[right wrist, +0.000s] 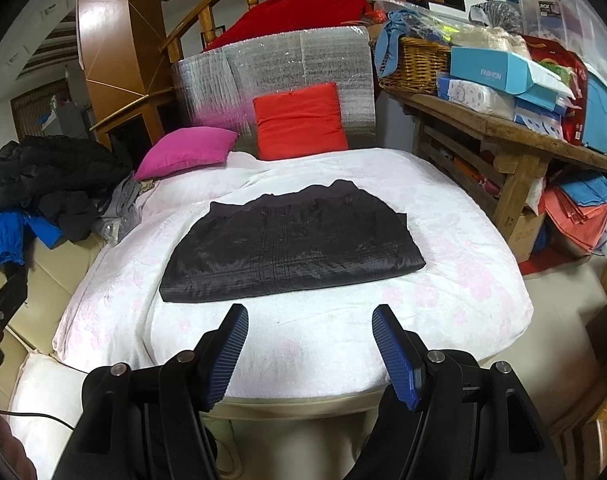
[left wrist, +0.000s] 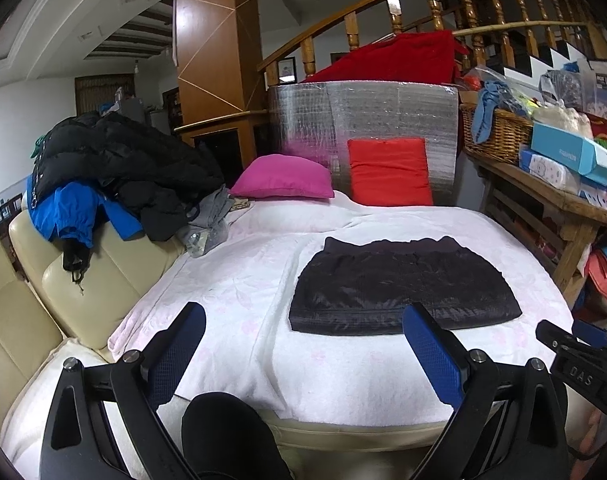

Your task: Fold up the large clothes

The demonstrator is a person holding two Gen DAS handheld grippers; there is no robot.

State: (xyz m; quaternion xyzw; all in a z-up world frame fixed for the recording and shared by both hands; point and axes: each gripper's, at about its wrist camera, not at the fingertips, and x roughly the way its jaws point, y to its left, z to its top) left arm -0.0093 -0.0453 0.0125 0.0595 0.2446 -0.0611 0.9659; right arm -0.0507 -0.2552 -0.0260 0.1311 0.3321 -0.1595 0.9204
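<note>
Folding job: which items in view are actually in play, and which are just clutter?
In play:
- black garment, folded flat on the white blanket
- left gripper, open, empty
- right gripper, open, empty
- clothes pile, possibly next

Clutter:
- pink pillow
- red cushion
- wicker basket
- blue box

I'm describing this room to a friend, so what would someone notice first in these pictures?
First, the black garment, folded flat in the middle of the white blanket, just beyond both open grippers: left, right. Next, two bright pillows at the far end: a pink pillow lying flat and a red pillow propped against a silver panel. A pile of dark coats sits at the left.
</note>
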